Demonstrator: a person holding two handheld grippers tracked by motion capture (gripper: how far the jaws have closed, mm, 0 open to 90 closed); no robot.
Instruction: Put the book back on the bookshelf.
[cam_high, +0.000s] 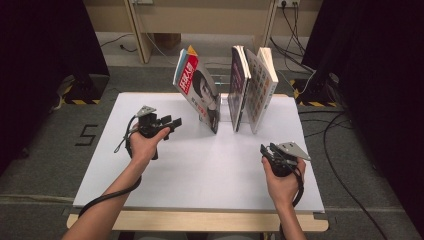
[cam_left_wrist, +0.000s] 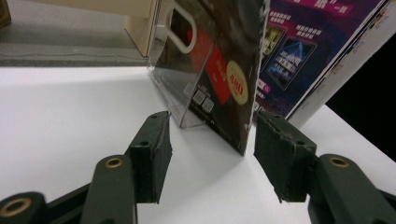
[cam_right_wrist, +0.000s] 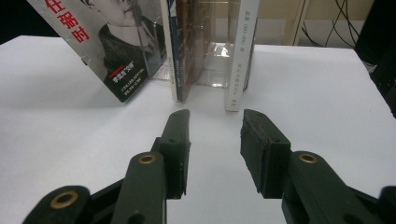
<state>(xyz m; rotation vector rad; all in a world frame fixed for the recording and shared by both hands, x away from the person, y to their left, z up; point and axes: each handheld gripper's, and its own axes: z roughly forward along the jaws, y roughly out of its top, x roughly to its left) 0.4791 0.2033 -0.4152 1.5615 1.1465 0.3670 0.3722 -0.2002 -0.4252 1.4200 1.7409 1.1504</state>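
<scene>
Three books stand in a clear acrylic holder (cam_high: 225, 107) at the back of the white table (cam_high: 200, 170). A red-covered magazine (cam_high: 197, 90) leans to the left, beside a dark book (cam_high: 238, 87) and a pale book (cam_high: 261, 87). My left gripper (cam_high: 171, 122) hovers left of the magazine, open and holding nothing. Its own view looks along the jaws (cam_left_wrist: 210, 126) at the magazine's lower corner (cam_left_wrist: 224, 74). My right gripper (cam_high: 266, 149) is open near the table's front right. In the right gripper view its jaws (cam_right_wrist: 215, 116) point at the gap between the dark book (cam_right_wrist: 180, 51) and the pale book (cam_right_wrist: 240, 56).
Dark curtains flank the table on both sides. Cables (cam_high: 300, 30) trail on the floor behind at the right, and a wooden frame (cam_high: 145, 30) stands behind the books. Bare white tabletop lies between my two hands.
</scene>
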